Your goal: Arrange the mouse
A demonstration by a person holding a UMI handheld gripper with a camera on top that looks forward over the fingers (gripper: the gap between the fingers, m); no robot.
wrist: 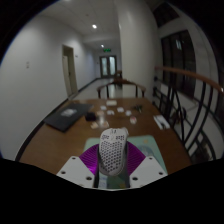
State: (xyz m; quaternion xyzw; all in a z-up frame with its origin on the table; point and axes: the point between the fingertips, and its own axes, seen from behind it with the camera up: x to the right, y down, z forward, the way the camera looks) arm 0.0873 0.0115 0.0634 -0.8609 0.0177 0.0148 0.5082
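Observation:
A white mouse [112,153] with a honeycomb-perforated shell sits upright between my fingers, held above the wooden table [60,140]. My gripper [112,160] is shut on it, with the purple pads [92,158] pressing both of its sides. The lower end of the mouse is hidden between the fingers.
A green mat [138,140] lies on the table just beyond the fingers. A dark laptop [62,118] lies on the left of the table. Small white items [112,110] are scattered further along. Chairs [120,90] stand at the far end, and a dark railing [195,105] runs along the right.

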